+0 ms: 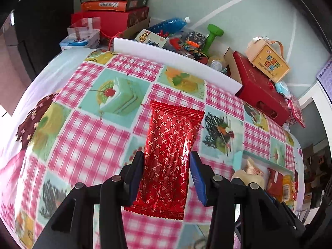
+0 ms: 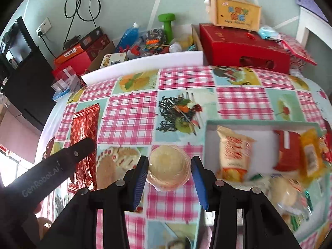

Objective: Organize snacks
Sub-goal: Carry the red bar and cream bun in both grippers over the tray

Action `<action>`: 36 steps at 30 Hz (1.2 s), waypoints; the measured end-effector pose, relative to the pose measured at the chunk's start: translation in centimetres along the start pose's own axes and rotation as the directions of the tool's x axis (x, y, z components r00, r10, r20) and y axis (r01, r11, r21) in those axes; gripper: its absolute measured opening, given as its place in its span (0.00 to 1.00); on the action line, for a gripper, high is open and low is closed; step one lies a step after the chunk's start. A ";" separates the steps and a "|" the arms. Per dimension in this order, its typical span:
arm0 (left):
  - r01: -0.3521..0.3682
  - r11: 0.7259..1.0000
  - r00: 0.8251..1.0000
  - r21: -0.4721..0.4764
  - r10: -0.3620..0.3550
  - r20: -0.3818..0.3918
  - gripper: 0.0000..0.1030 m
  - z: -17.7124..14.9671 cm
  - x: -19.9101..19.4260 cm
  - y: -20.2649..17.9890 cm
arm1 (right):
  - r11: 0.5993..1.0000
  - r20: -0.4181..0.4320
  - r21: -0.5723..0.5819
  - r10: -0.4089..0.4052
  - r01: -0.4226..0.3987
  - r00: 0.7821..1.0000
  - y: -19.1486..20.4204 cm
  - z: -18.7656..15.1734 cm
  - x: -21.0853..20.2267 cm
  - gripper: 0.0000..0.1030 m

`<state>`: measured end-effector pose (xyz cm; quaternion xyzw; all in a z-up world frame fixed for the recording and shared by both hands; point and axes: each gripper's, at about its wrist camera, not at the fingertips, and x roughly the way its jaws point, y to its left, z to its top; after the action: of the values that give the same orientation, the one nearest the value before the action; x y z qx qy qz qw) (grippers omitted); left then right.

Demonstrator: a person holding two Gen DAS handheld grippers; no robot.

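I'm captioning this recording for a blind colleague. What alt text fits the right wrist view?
The right gripper straddles a round pastry on a checked tablecloth, jaws open. Right of it, a box holds packaged snacks. At left, the left gripper reaches over a red packet.
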<state>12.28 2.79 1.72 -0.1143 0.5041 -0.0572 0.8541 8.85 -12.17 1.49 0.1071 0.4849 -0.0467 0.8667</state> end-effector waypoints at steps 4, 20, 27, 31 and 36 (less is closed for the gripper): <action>-0.013 1.000 0.999 -0.002 0.013 0.031 0.45 -1.6 -1.6 -1.4 | 1.000 0.031 0.023 -0.012 0.012 0.999 -1.2 -1.2 -2.0 0.44; 0.063 0.993 0.996 0.100 -0.069 0.062 0.45 -4.0 -3.3 -6.2 | 0.992 0.116 0.116 -0.055 0.041 0.992 -7.3 -3.2 -6.1 0.44; 0.124 0.982 0.990 0.145 -0.132 0.045 0.45 -4.6 -3.4 -8.5 | 0.979 0.142 0.188 -0.110 0.083 0.984 -11.0 -3.0 -7.8 0.44; 0.166 0.968 0.985 0.187 -0.171 0.008 0.45 -5.2 -3.1 -10.5 | 0.961 0.134 0.251 -0.156 0.119 0.979 -14.1 -3.1 -8.6 0.44; 0.211 0.944 0.977 0.254 -0.209 -0.034 0.45 -6.5 -2.8 -13.4 | 0.930 0.127 0.324 -0.221 0.170 0.967 -18.0 -3.5 -9.6 0.44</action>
<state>5.43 -10.50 4.44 -0.0558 0.4803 -0.2127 0.8491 -2.42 -29.09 5.39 0.1889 0.4081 -0.2174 0.8663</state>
